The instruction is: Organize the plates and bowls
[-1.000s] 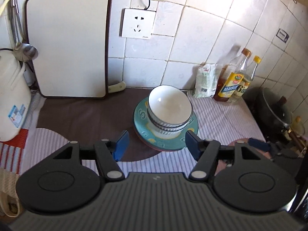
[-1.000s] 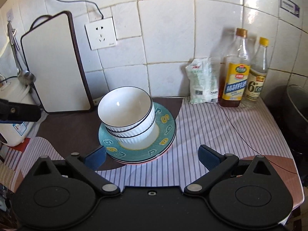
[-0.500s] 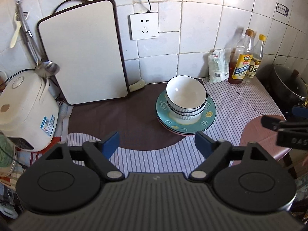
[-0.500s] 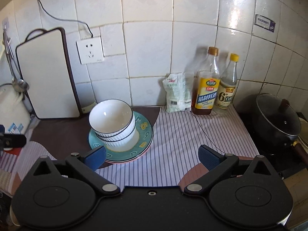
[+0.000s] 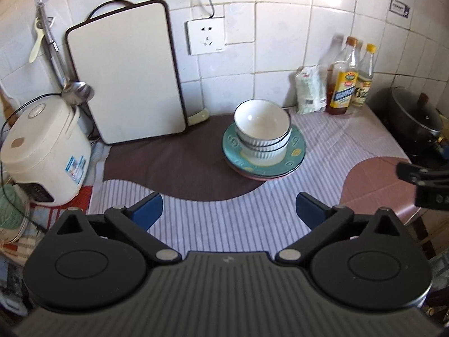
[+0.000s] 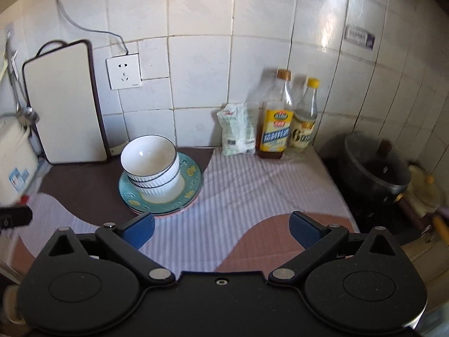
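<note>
White ribbed bowls (image 5: pixel 262 129) (image 6: pixel 151 165) with dark rims sit nested on a stack of plates, a teal patterned plate (image 5: pixel 294 151) (image 6: pixel 193 174) on top and a pink one under it, near the back of the counter. My left gripper (image 5: pixel 228 210) hovers over the striped cloth well in front of the stack, its jaws still opening, with nothing between them. My right gripper (image 6: pixel 221 229) is open and empty, in front and to the right of the stack. The right gripper's black finger (image 5: pixel 421 177) shows at the right edge of the left wrist view.
A white cutting board (image 5: pixel 126 73) leans on the tiled wall, a rice cooker (image 5: pixel 42 151) stands at the left. A salt bag (image 6: pixel 238 129), two bottles (image 6: pixel 276 123) and a lidded black pot (image 6: pixel 376 168) stand at the right. A wall socket (image 6: pixel 125 71) is above.
Both grippers have pulled back from the stack, which now looks smaller and farther. The left gripper's jaws have spread wider. The bowls and plates have stayed in place.
</note>
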